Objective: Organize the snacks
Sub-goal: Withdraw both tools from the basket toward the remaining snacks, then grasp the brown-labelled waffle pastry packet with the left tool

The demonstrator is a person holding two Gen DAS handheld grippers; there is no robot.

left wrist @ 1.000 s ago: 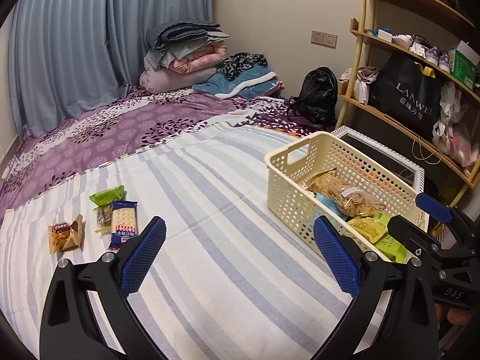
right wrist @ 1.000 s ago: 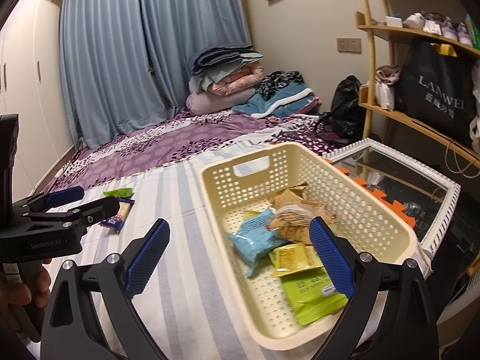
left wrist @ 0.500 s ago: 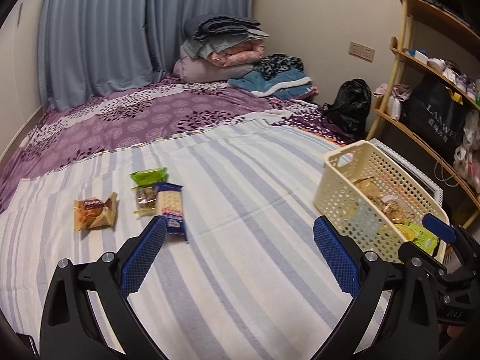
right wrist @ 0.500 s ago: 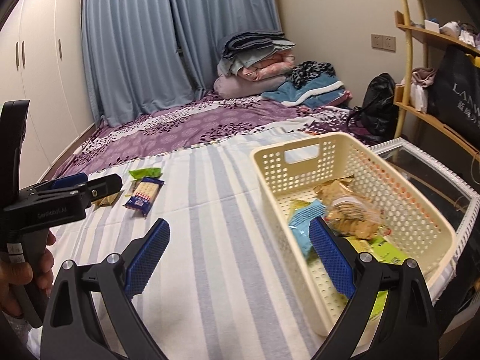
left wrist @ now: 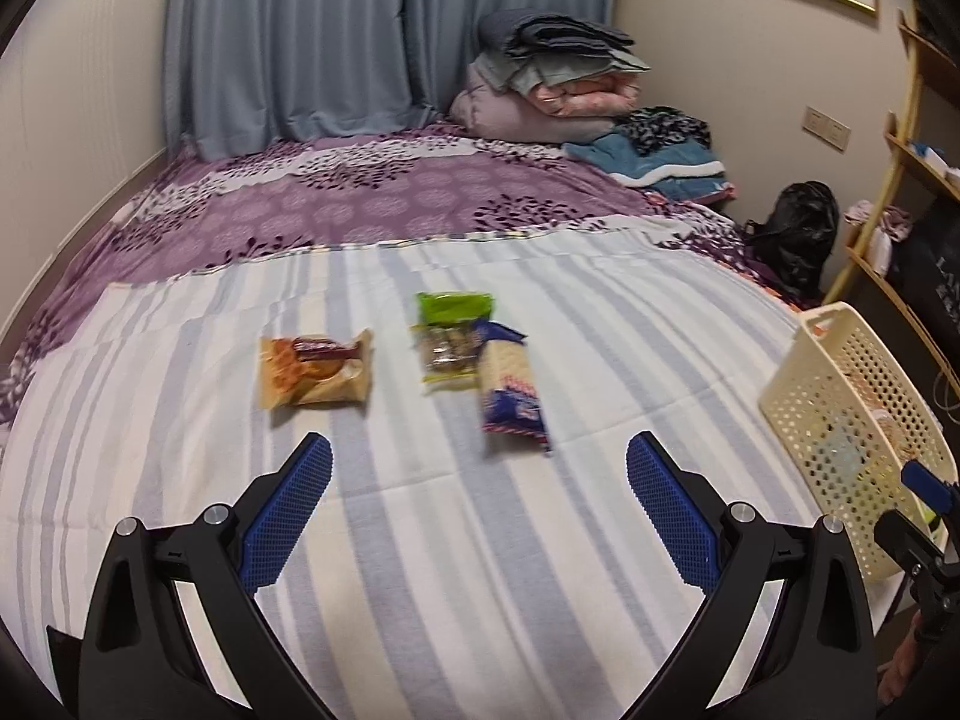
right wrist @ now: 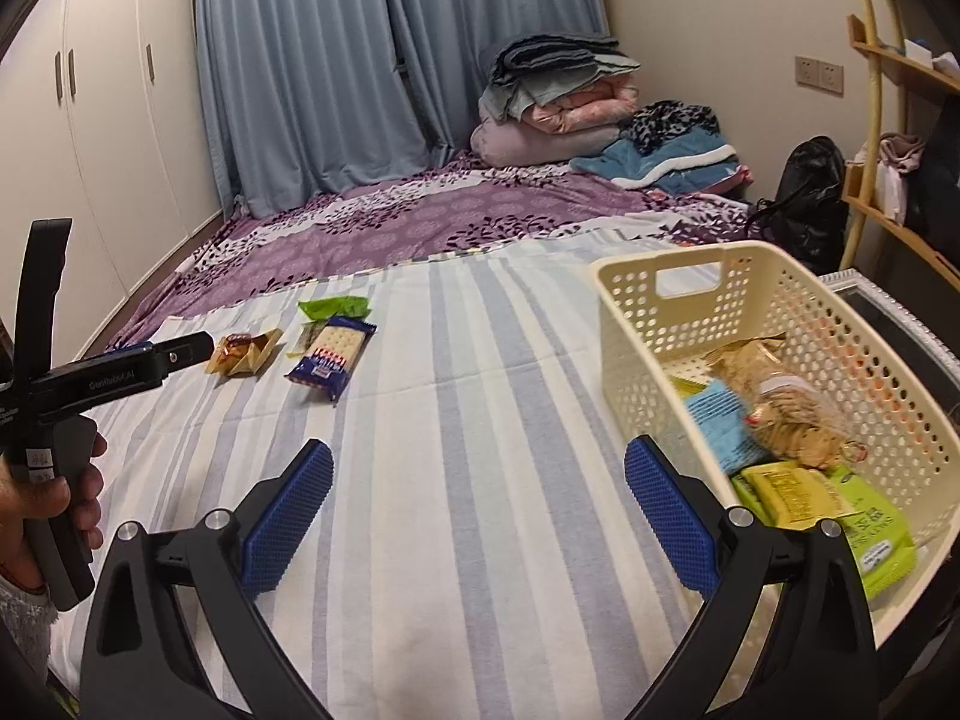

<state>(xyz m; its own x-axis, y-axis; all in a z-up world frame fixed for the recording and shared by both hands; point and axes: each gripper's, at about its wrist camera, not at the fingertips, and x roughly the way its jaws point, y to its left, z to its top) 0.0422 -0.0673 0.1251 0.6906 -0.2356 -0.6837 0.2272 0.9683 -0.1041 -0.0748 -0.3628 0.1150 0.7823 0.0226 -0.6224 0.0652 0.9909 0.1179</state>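
Observation:
Three snacks lie on the striped bed sheet: a tan pastry pack (left wrist: 315, 373) (right wrist: 245, 351), a green pack (left wrist: 451, 339) (right wrist: 333, 307) and a blue cracker pack (left wrist: 510, 393) (right wrist: 332, 352). My left gripper (left wrist: 477, 513) is open and empty, just short of them. It also shows in the right wrist view (right wrist: 180, 351). A cream basket (right wrist: 654, 312) (left wrist: 840, 384) at the right holds several snacks. My right gripper (right wrist: 477, 510) is open and empty beside the basket's left wall.
Folded bedding (left wrist: 552, 90) is stacked at the far end of the bed by the blue curtains. A black backpack (left wrist: 792, 234) and a wooden shelf (right wrist: 882, 120) stand at the right. White wardrobes (right wrist: 102, 120) line the left wall.
My left gripper has swung left from the basket to face the three snacks on the sheet. The right gripper has also turned left, so the basket sits farther right in its view.

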